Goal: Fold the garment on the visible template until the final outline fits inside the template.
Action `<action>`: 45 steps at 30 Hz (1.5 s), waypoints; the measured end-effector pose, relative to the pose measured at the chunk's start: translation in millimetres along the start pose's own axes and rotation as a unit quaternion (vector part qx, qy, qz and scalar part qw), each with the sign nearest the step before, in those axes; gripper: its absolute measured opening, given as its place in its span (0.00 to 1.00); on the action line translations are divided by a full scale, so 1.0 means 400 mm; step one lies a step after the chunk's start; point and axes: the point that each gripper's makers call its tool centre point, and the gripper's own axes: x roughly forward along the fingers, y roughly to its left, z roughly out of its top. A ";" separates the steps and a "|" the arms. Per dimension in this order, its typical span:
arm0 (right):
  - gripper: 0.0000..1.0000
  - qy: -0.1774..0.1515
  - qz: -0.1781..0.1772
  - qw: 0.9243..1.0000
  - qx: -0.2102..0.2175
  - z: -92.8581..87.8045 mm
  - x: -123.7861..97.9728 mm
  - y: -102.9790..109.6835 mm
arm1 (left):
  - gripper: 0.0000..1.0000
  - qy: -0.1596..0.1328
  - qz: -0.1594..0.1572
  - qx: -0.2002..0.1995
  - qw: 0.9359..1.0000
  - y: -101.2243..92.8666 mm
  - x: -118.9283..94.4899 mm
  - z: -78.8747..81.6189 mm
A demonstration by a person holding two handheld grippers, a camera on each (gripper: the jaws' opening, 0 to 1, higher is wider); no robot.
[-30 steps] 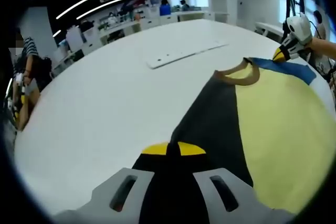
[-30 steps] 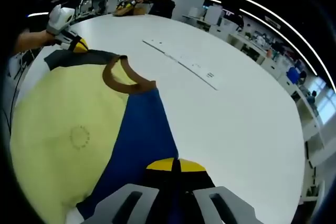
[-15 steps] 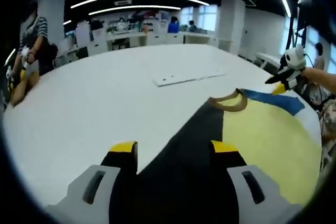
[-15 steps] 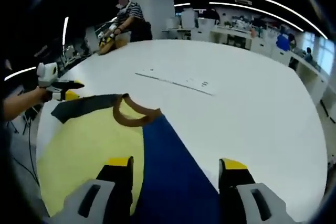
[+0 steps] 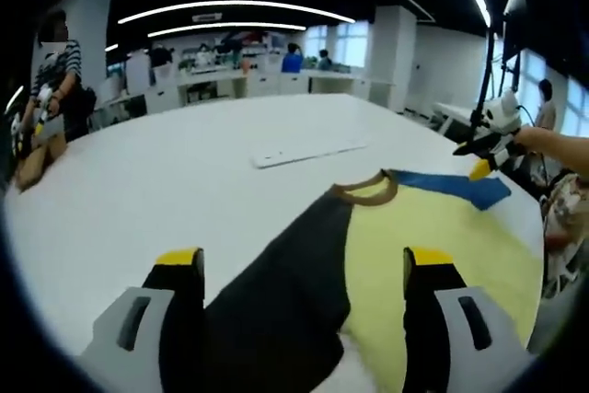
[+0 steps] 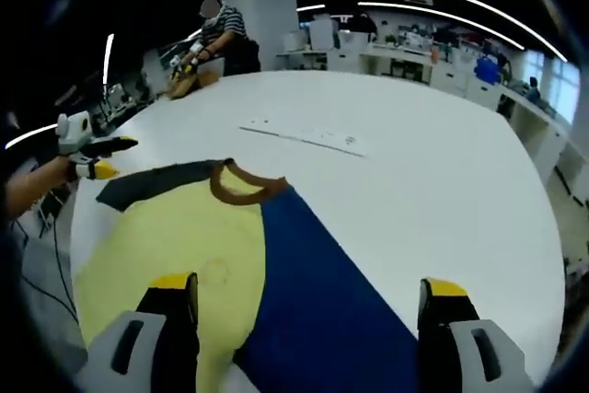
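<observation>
A T-shirt lies flat on the white table, with a yellow body [image 5: 433, 227], a brown collar [image 5: 364, 190], a black sleeve [image 5: 276, 287] and a blue sleeve [image 5: 444, 187]. My left gripper [image 5: 304, 260] is open above the black sleeve, with nothing between its yellow-tipped fingers. My right gripper [image 6: 308, 284] is open above the blue sleeve [image 6: 322, 283], also holding nothing. In the right gripper view the yellow body [image 6: 175, 246], the collar [image 6: 244, 189] and the black sleeve [image 6: 147, 183] spread to the left. Each view shows the other gripper at the shirt's far end: right gripper [image 5: 488, 140], left gripper [image 6: 92, 149].
A flat white strip [image 5: 308, 152] with small marks lies on the table beyond the collar, also seen as the strip [image 6: 304, 135]. A person in a striped top [image 6: 219, 39] works at the table's far edge. Desks and shelves line the room behind.
Both grippers went from shut on the sleeves to open and drew back. The sleeves were let go, and the shirt now lies flat on the table.
</observation>
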 end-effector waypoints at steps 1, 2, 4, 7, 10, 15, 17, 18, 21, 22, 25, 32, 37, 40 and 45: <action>0.99 0.000 -0.002 1.000 0.001 -0.004 -0.008 -0.003 | 0.91 -0.004 -0.001 0.004 1.000 -0.008 -0.008 0.002; 0.99 0.000 -0.004 1.000 0.002 -0.010 -0.020 -0.008 | 0.92 -0.005 -0.001 0.006 1.000 -0.013 -0.014 0.001; 0.99 0.000 -0.010 1.000 0.007 -0.023 -0.042 -0.017 | 0.95 -0.007 -0.006 0.007 1.000 -0.027 -0.026 -0.002; 0.99 -0.001 -0.016 1.000 0.014 -0.039 -0.074 -0.029 | 0.98 0.000 -0.012 0.008 1.000 -0.048 -0.048 -0.019; 0.99 -0.009 -0.024 0.999 0.020 -0.048 -0.102 -0.039 | 0.99 0.005 -0.014 0.014 1.000 -0.064 -0.070 -0.031; 0.99 -0.015 -0.046 0.998 0.027 -0.083 -0.160 -0.068 | 0.99 0.003 -0.023 0.013 1.000 -0.091 -0.110 -0.042; 0.99 -0.017 -0.053 0.998 0.031 -0.097 -0.182 -0.076 | 0.99 0.004 -0.023 0.016 1.000 -0.097 -0.121 -0.045; 0.99 -0.018 -0.055 0.998 0.032 -0.103 -0.191 -0.079 | 0.99 0.004 -0.023 0.017 1.000 -0.100 -0.126 -0.046; 0.99 -0.020 -0.067 0.997 0.040 -0.130 -0.223 -0.094 | 0.99 0.000 -0.027 0.017 1.000 -0.116 -0.148 -0.049; 0.99 -0.020 -0.072 0.996 0.043 -0.137 -0.231 -0.099 | 0.99 -0.002 -0.027 0.020 0.999 -0.121 -0.155 -0.049; 0.99 -0.024 -0.079 0.995 0.053 -0.162 -0.256 -0.110 | 0.99 0.001 -0.036 0.027 0.999 -0.141 -0.169 -0.055; 0.97 -0.024 -0.097 0.992 0.077 -0.223 -0.300 -0.130 | 0.99 -0.007 -0.048 0.049 0.998 -0.180 -0.202 -0.053; 0.96 -0.022 -0.112 0.989 0.097 -0.267 -0.320 -0.150 | 0.99 -0.015 -0.054 0.055 0.997 -0.204 -0.225 -0.051; 0.93 -0.017 -0.117 0.987 0.111 -0.296 -0.328 -0.159 | 0.99 -0.022 -0.059 0.059 0.996 -0.222 -0.241 -0.052; 0.87 -0.008 -0.132 0.984 0.123 -0.347 -0.341 -0.179 | 0.99 -0.031 -0.067 0.069 0.995 -0.244 -0.261 -0.056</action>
